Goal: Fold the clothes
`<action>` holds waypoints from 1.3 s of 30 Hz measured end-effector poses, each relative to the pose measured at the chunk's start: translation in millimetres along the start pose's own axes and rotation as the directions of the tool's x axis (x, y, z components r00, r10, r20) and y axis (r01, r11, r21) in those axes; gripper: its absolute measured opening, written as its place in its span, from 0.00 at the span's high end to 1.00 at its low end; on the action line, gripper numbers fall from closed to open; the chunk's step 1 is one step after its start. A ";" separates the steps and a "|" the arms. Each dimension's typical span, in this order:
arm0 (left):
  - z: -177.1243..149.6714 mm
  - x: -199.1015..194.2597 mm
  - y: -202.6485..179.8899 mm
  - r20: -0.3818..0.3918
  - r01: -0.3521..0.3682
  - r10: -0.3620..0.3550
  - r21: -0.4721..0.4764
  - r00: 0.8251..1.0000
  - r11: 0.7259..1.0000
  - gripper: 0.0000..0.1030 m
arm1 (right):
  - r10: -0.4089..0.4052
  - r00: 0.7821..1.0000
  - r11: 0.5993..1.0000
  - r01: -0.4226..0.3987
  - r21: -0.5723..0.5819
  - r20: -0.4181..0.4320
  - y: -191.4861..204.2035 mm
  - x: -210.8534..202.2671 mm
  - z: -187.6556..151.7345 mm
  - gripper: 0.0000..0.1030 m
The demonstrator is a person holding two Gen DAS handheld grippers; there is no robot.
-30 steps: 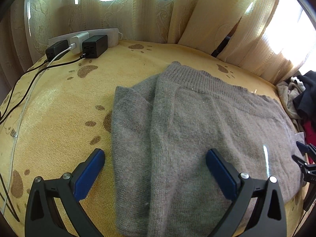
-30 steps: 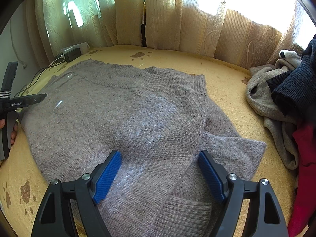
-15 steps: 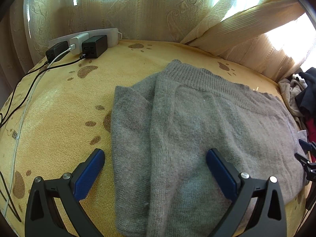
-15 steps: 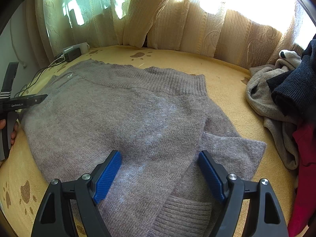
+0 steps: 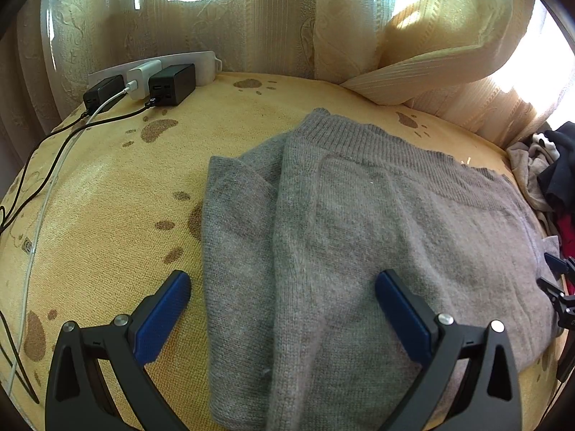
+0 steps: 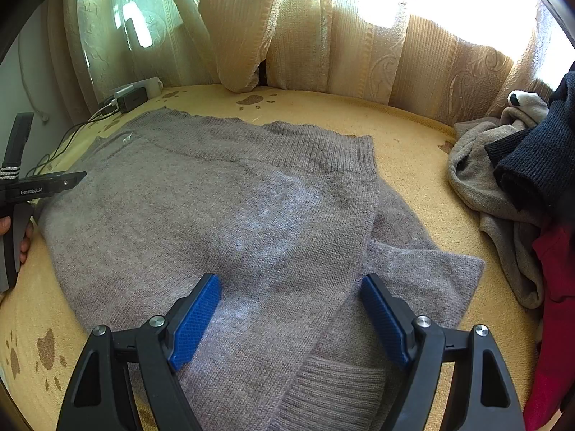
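My left gripper [image 5: 284,309] and right gripper [image 6: 289,309] both hang unclenched, holding nothing, over the grey sweater [image 6: 222,222] spread flat on the yellow blanket [image 5: 107,197]. Risk: pads pinch several knit layers, dragging the fold askew.

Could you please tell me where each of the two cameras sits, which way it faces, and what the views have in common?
Left wrist: sits on the left gripper, looks down and forward over the grey sweater's folded sleeve side towards the power strip and curtains; its open blue-padded fingers show.
Right wrist: sits on the right gripper, looks over the sweater's other side towards the clothes pile; its open fingers and, at the left edge, the other gripper show.
Shared: sweater, yellow paw-print cover, power strip, curtains.
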State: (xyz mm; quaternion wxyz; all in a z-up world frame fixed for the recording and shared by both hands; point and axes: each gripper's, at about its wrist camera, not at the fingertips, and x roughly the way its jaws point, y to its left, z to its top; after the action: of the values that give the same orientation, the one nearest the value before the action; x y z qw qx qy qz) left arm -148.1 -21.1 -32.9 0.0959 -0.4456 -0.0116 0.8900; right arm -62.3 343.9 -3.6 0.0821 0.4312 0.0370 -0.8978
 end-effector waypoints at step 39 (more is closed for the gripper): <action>-16.0 -22.3 27.3 -0.019 0.066 -0.067 -0.068 0.998 0.995 0.00 | -0.123 0.972 0.950 0.058 0.306 0.199 -29.0 -113.8 -48.4 0.14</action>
State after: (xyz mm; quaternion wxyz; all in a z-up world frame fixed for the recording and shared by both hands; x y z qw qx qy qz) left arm -126.7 -53.0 -27.8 0.1105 -0.4572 -0.0557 0.8807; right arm 39.7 392.3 54.8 -0.0218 0.3366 -0.0880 -0.9373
